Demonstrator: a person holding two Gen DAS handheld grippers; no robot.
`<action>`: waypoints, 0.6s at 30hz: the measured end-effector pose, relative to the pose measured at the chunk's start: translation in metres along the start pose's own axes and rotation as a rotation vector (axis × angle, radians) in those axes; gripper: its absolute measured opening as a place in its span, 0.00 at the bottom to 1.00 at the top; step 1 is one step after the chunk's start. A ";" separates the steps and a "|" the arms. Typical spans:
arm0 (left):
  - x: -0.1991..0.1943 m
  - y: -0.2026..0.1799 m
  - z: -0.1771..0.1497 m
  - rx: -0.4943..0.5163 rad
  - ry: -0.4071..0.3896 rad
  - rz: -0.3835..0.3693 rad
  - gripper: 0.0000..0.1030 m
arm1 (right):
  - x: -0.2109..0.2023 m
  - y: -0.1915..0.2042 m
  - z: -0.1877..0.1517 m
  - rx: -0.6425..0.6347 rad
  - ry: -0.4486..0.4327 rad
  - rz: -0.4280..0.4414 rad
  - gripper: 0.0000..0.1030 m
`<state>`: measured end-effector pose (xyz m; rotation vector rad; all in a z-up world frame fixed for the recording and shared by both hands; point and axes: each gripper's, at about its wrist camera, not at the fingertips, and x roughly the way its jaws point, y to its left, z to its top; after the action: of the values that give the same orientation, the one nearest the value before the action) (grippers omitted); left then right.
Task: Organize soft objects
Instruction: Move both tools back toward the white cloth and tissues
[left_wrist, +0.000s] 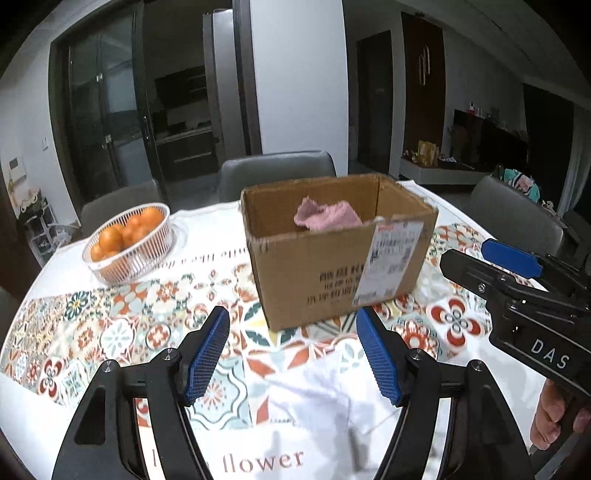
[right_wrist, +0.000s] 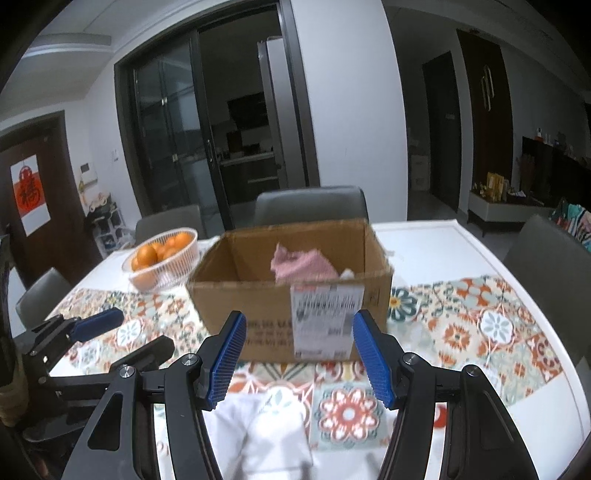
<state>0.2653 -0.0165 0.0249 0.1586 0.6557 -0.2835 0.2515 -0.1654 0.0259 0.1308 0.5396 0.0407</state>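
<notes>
1. My left gripper (left_wrist: 291, 354) has its blue ribbed pads spread wide with nothing between them, above a crumpled white cloth (left_wrist: 325, 402) on the table.
2. My right gripper (right_wrist: 299, 360) is also spread wide and holds nothing; the same white cloth (right_wrist: 266, 435) lies just below, blurred, its long axis running roughly toward me.
3. Ahead sits an open brown corrugated cardboard box (left_wrist: 332, 273), rectangular, long axis running left-right, with a white shipping label (right_wrist: 325, 321) on its near wall.
4. Inside the box a soft pink terry cloth (left_wrist: 325, 216) lies bunched toward the right half; a bit of white shows beside it in the right wrist view.
5. The box stands on a glossy tablecloth with floral tile pattern (left_wrist: 110, 332).
6. Left of the box, well apart: a round white wire basket (left_wrist: 129, 264) holding oranges (left_wrist: 125, 232).
7. Grey padded chairs (right_wrist: 310, 205) stand behind the table.
</notes>
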 end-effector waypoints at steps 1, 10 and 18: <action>0.001 0.001 -0.005 -0.002 0.007 -0.002 0.68 | 0.000 0.001 -0.005 -0.001 0.012 -0.001 0.60; 0.011 0.009 -0.045 -0.013 0.076 -0.015 0.68 | 0.011 0.012 -0.046 -0.006 0.112 -0.024 0.60; 0.033 0.014 -0.066 -0.011 0.135 -0.010 0.69 | 0.035 0.020 -0.083 -0.037 0.253 -0.040 0.60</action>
<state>0.2564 0.0055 -0.0461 0.1649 0.7917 -0.2804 0.2391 -0.1337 -0.0600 0.0790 0.7932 0.0288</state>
